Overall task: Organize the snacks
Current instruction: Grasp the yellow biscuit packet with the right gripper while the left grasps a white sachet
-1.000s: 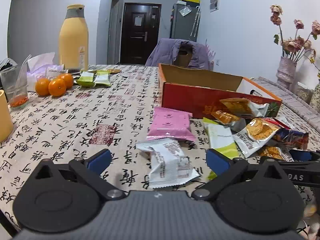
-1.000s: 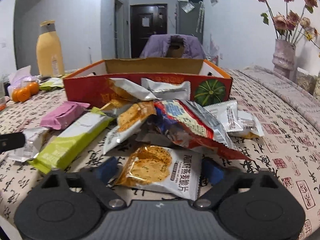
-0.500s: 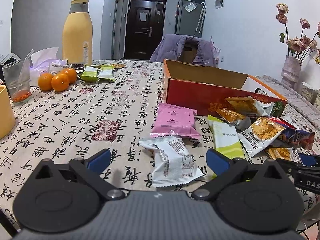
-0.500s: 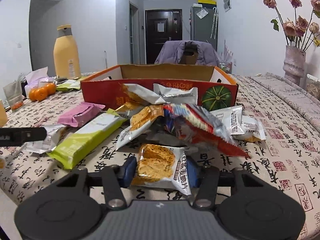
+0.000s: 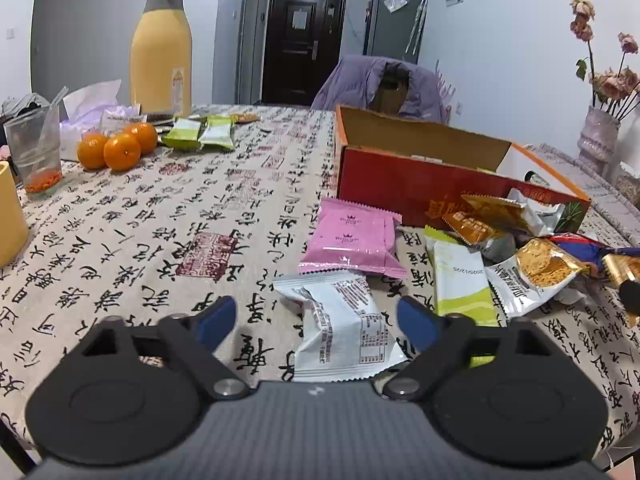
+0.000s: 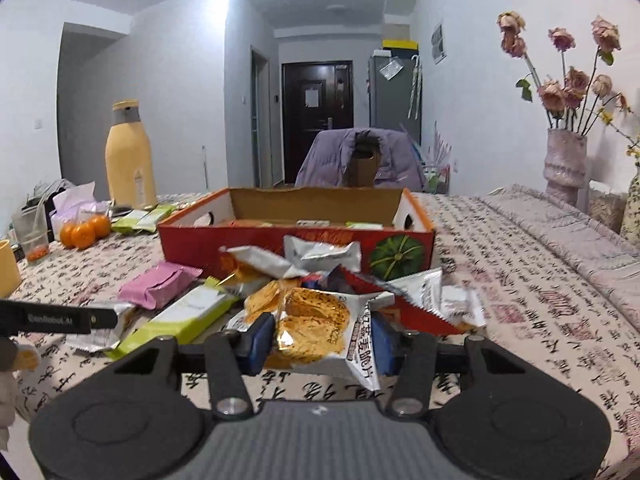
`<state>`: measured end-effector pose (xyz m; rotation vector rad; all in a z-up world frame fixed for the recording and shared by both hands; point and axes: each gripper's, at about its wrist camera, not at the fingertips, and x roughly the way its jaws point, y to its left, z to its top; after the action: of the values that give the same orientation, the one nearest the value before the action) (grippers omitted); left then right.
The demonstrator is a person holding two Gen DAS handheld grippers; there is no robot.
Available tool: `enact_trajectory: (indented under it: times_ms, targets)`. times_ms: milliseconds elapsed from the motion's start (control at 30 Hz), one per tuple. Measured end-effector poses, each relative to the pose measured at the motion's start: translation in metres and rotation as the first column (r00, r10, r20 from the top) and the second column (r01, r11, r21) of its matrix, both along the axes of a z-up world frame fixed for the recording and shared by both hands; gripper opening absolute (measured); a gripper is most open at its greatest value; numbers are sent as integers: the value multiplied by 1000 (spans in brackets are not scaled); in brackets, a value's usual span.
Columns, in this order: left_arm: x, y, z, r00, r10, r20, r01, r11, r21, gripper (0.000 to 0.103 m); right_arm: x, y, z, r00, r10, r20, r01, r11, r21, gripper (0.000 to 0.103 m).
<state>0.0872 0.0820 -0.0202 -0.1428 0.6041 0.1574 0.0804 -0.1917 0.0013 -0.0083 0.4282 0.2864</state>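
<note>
Right hand-held gripper (image 6: 322, 342) is pinching cracker packet (image 6: 316, 330); left hand-held gripper (image 5: 316, 316) is closing around white packet (image 5: 340, 328), pads not touching.

At the left edge of the right wrist view, a black gripper finger (image 6: 60, 320) carries white lettering that looks like "GenRobot.AI". In the lower centre, the crisp packet (image 6: 320, 328) shows a column of Chinese characters down its right side, seemingly "燕麦脆片". The tablecloth (image 5: 168, 216) is printed all over with black calligraphy and red seal stamps. On the white packet (image 5: 340, 328), low in the left wrist view, the print is too small to read.
</note>
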Motion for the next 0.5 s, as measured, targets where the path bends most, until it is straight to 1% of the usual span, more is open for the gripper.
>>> enact_trajectory:
  times_ms: [67, 100, 167, 200, 233, 367, 500]
  targets:
    - [4, -1, -2, 1000, -2, -16, 2, 1000, -5, 74, 1, -3, 1, 1000, -10, 5, 10, 1000, 3, 50]
    - [6, -2, -2, 1000, -6, -23, 6, 1000, -6, 71, 1, -4, 1, 1000, -14, 6, 14, 1000, 5, 50]
    - [9, -4, -5, 999, -14, -36, 14, 1000, -2, 54, 3, -7, 1, 1000, -22, 4, 22, 1000, 10, 50]
    - [9, -6, -5, 999, -9, -33, 10, 1000, 13, 54, 3, -7, 1, 1000, -24, 2, 24, 1000, 12, 50]
    - [9, -7, -6, 999, -10, -31, 10, 1000, 14, 48, 4, -9, 1, 1000, -26, 2, 25, 1000, 14, 50]
    - [6, -6, -5, 1000, -15, -23, 15, 1000, 2, 43, 3, -10, 0, 1000, -26, 2, 26, 999, 22, 50]
    - [0, -5, -2, 1000, -20, -10, 20, 1000, 4, 42, 2, -12, 1, 1000, -18, 6, 18, 999, 33, 50]
